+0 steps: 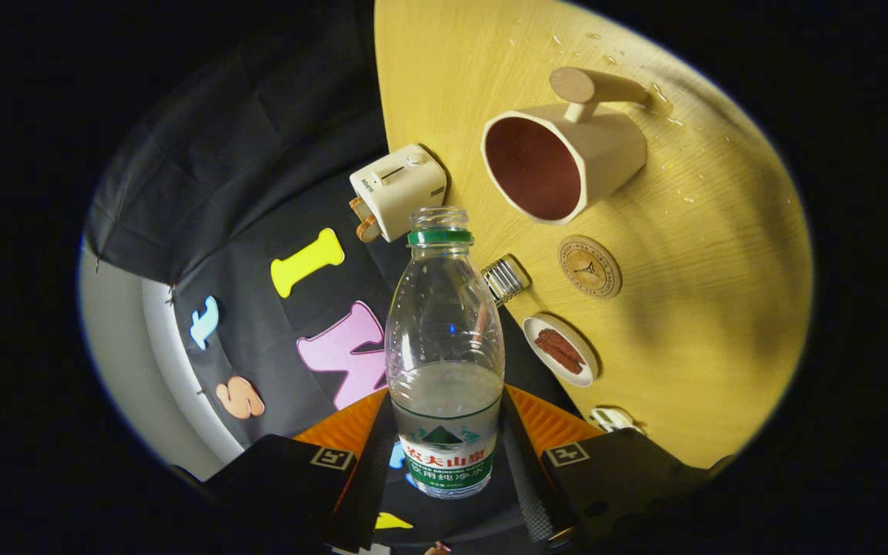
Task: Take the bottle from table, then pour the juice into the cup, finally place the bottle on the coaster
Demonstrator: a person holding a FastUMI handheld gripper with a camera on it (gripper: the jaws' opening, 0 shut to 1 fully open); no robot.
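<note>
Fingers [444, 432] clamped on bottle [444, 347]

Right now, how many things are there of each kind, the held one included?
Bottle, held between the gripper fingers: 1
Cup: 1
Coaster: 1
Toaster: 1
Small plate with food: 1
Small ribbed metal thing: 1
Total: 6

booth, staged kitchen | wooden table [721, 254], toaster [398, 189], plate [563, 351] of perhaps bacon

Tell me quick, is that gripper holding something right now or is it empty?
Gripper: closed on the bottle, one finger pressing each side near the label, cap off, mouth aimed toward the cup.
</note>
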